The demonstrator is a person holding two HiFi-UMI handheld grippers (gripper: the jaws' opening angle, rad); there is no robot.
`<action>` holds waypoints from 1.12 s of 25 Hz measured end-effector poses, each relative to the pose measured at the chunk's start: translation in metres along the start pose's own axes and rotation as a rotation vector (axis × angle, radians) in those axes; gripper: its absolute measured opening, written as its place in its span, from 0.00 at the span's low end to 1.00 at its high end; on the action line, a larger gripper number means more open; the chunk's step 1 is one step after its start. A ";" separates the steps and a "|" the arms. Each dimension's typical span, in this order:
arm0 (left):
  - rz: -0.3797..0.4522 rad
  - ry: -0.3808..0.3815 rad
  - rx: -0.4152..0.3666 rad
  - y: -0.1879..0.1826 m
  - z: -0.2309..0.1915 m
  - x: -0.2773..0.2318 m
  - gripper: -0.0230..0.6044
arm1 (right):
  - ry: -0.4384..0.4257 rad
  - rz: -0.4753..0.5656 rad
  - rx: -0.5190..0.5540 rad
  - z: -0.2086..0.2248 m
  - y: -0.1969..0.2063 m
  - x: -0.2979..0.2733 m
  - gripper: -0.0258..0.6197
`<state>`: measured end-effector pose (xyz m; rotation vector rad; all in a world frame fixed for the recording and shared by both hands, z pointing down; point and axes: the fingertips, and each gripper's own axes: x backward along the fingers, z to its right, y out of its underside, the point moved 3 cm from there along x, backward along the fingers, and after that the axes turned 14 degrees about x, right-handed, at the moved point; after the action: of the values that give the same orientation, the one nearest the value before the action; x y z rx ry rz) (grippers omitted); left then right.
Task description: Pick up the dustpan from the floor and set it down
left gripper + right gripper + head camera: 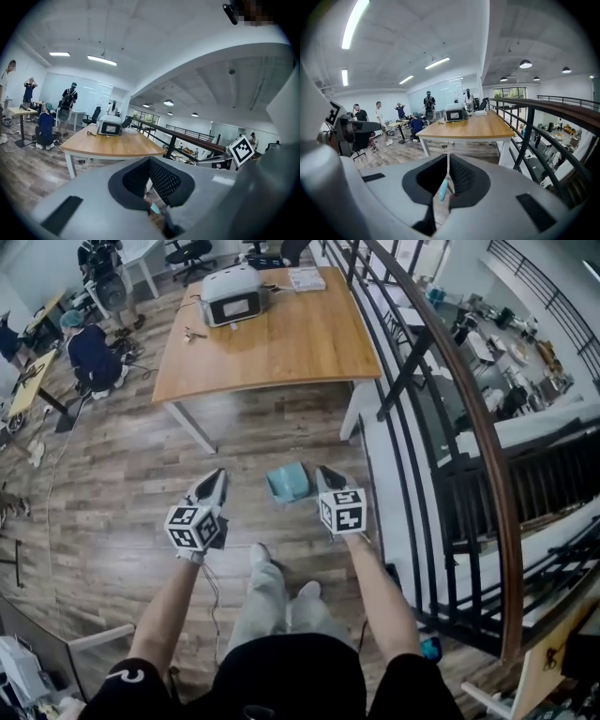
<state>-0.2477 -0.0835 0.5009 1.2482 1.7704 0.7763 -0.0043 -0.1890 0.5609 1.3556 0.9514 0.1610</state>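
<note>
A small teal dustpan (288, 483) lies on the wooden floor, just ahead of the person's shoes. Both grippers hang in the air above the floor, one on each side of it, and neither touches it. My left gripper (217, 474) is to its left with the jaws together and nothing between them. My right gripper (325, 472) is close by its right edge, also shut and empty. In the right gripper view, a sliver of the dustpan (442, 190) shows below the shut jaws. The left gripper view shows a teal corner of the dustpan (154, 209) the same way.
A wooden table (281, 343) stands ahead with a white appliance (232, 294) on it. A dark railing (441, 390) runs along the right, over a drop to a lower floor. A person crouches at the far left (94, 352). A cable (214, 601) trails by the left arm.
</note>
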 end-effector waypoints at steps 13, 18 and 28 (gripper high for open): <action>0.007 0.043 0.064 -0.034 0.074 0.027 0.03 | 0.017 0.134 0.067 0.014 -0.063 0.106 0.03; -0.012 0.019 0.035 -0.033 0.088 0.033 0.03 | 0.040 0.142 0.015 0.027 -0.066 0.129 0.03; -0.016 0.060 -0.020 -0.033 0.119 0.038 0.03 | 0.074 0.153 -0.001 0.042 -0.060 0.160 0.03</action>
<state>-0.1645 -0.0547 0.4067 1.2080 1.8144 0.8279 0.0998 -0.1400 0.4280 1.4302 0.9084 0.3298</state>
